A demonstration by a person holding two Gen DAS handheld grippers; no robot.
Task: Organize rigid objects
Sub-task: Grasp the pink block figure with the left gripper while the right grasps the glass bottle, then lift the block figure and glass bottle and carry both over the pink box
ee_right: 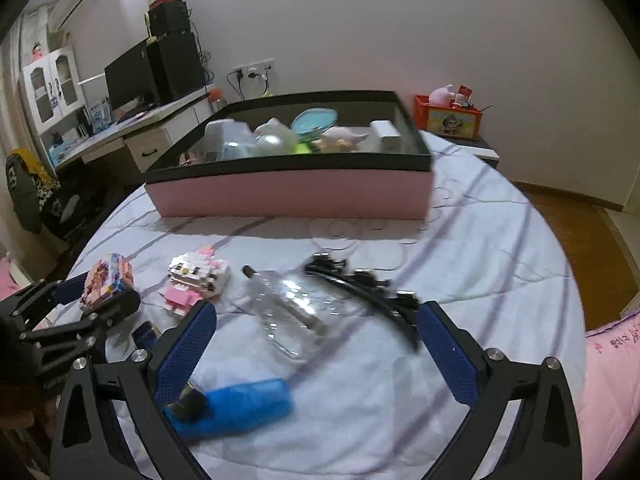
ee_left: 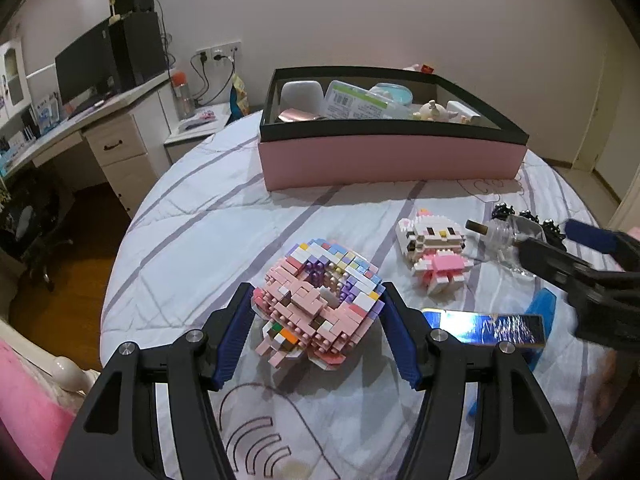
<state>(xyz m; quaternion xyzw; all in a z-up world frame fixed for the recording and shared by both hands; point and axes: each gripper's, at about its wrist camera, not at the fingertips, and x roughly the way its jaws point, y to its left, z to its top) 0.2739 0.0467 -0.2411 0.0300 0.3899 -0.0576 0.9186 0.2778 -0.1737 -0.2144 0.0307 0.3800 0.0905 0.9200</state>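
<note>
The pink box (ee_left: 390, 162) with a black rim stands at the far side of the bed (ee_left: 208, 208), already part filled. Near its front lie the loose pieces.

Left gripper (ee_left: 318, 300): jaws part closed, blue pads against both flanks of the pink brick model (ee_left: 320, 296); it appears gripped, resting on the sheet. Right gripper (ee_right: 316, 326): jaws wide, nothing held, straddling the clear glass bottle (ee_right: 288, 312), pads clear of it.

Risks, in my judgement:
- The brick model is built from small studs; a squeeze or tilted lift could shed pieces, and the soft bedding gives no firm support.
- The bottle is smooth and lying on its side; closing off-centre may roll or squirt it out.
- The black studded hairband (ee_right: 372, 296) touches the right finger's far side and could snag.

View differences: the left wrist view shows the grip faces on the model and a shiny blue flat case (ee_left: 486, 326); the right wrist view alone shows the blue cylinder (ee_right: 240, 404) near its left finger. The white brick cat (ee_left: 434, 250) shows in both.
</note>
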